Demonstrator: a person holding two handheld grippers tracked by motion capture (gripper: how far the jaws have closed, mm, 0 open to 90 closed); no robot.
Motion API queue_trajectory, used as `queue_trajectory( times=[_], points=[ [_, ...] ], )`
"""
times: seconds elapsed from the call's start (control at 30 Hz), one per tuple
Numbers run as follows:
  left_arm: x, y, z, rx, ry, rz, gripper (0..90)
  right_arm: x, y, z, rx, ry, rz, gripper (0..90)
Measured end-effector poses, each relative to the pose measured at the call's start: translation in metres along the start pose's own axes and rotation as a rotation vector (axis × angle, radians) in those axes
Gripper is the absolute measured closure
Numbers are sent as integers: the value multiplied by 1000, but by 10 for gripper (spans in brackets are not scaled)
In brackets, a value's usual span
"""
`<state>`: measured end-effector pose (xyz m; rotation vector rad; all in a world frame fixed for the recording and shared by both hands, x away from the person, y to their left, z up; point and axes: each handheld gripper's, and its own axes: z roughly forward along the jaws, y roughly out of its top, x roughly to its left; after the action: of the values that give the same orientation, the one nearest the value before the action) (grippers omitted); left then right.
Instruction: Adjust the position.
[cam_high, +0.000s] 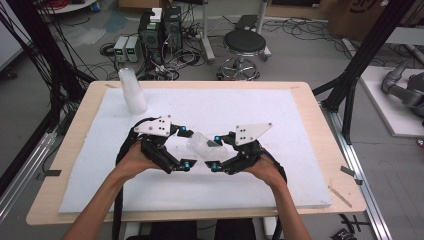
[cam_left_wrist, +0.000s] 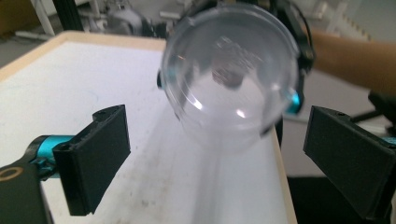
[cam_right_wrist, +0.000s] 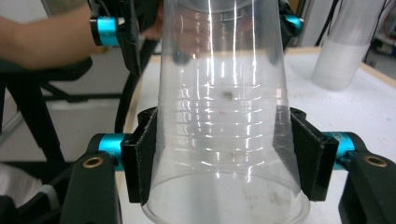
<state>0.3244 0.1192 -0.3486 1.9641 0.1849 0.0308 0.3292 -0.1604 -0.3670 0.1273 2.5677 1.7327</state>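
Right gripper (cam_high: 216, 152): fingers (cam_right_wrist: 142, 154) clamped on the clear, ribbed plastic cup (cam_high: 206, 146), held sideways just above the white foam-covered worktop (cam_high: 280, 180). Left gripper (cam_high: 186, 148): fingers (cam_left_wrist: 95, 156) spread wide, flanking the cup's base without contact. Beyond the cup, far left: upright stack of clear cups (cam_high: 132, 90).

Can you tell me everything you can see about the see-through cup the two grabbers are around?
The clear cup looks like thin shiny plastic with faint rings round its wall. It tapers from a wide open mouth to a small round bottom. It lies sideways above the white mat, between both hands. The right gripper squeezes it near the mouth, pads pressing both sides. The left gripper faces its round bottom with open jaws, not touching it. It looks empty.
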Motion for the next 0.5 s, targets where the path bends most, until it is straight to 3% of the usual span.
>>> queue_trajectory(
  times=[0.1,0.27,0.43,0.5],
  points=[
    [2,5,-2,124,16,6,72,-2,8,-6,61,3,5,348],
    [6,13,-1,371,92,27,73,-7,20,-7,203,35,9,347],
    [12,20,-1,491,63,12,78,-11,31,-1,386,56,-4,347],
    [13,22,-1,529,49,3,78,-12,34,1,427,57,-5,347]
  ],
)
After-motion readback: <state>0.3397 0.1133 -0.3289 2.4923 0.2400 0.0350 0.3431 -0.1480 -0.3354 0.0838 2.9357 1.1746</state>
